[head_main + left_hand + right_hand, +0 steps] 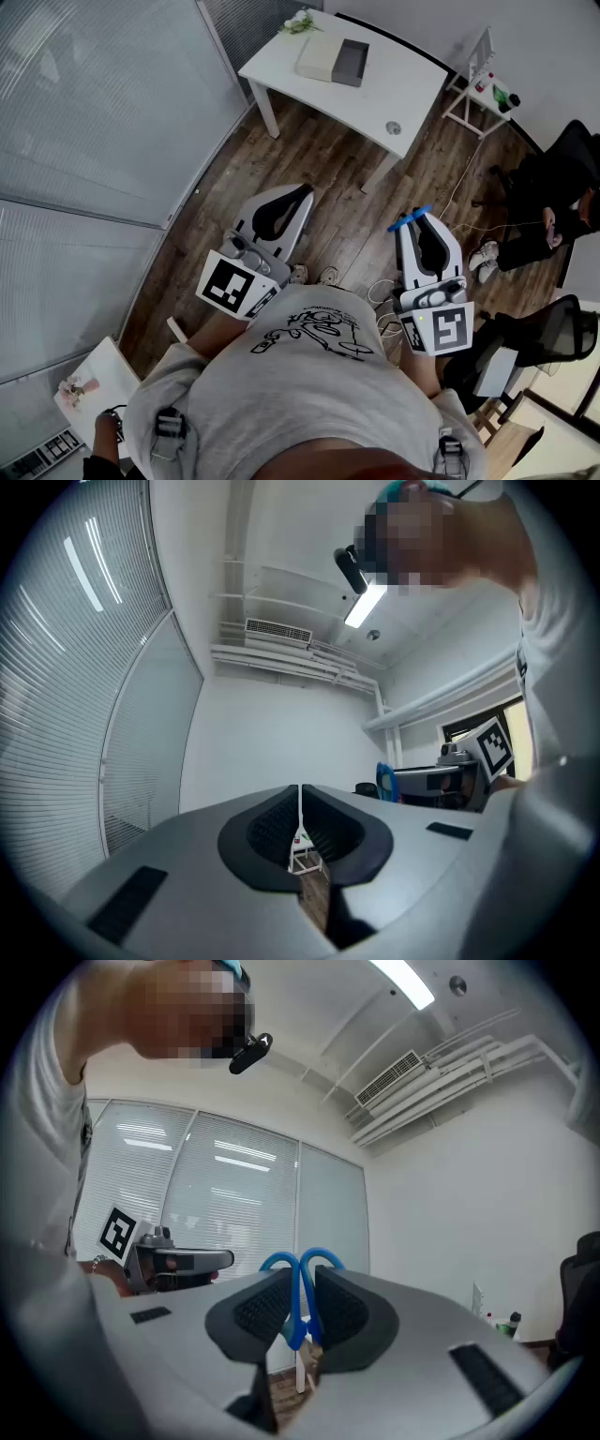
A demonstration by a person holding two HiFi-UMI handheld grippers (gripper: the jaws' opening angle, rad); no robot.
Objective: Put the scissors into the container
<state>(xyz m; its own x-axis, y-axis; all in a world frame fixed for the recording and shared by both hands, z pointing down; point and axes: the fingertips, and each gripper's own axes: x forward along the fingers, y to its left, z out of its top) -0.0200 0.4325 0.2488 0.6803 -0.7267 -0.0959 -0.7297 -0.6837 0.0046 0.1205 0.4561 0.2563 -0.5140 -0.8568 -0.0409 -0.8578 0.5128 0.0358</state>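
The scissors (276, 1258) were clamped in the right gripper (420, 223), well apart from the container (333, 59) — the left gripper (292, 195) was closed, empty; carrying them over was judged next.

Your head camera looks steeply down past your chest, with the left tongs (300, 195) and right tongs (417, 222) close below it and the white table (281, 58) far ahead. Each gripper camera sits just behind its own tongs, looking out about level at walls and ceiling. The left gripper view catches the right tongs (401, 782) at its right side. The right gripper view catches the left tongs (221, 1260) at its left.
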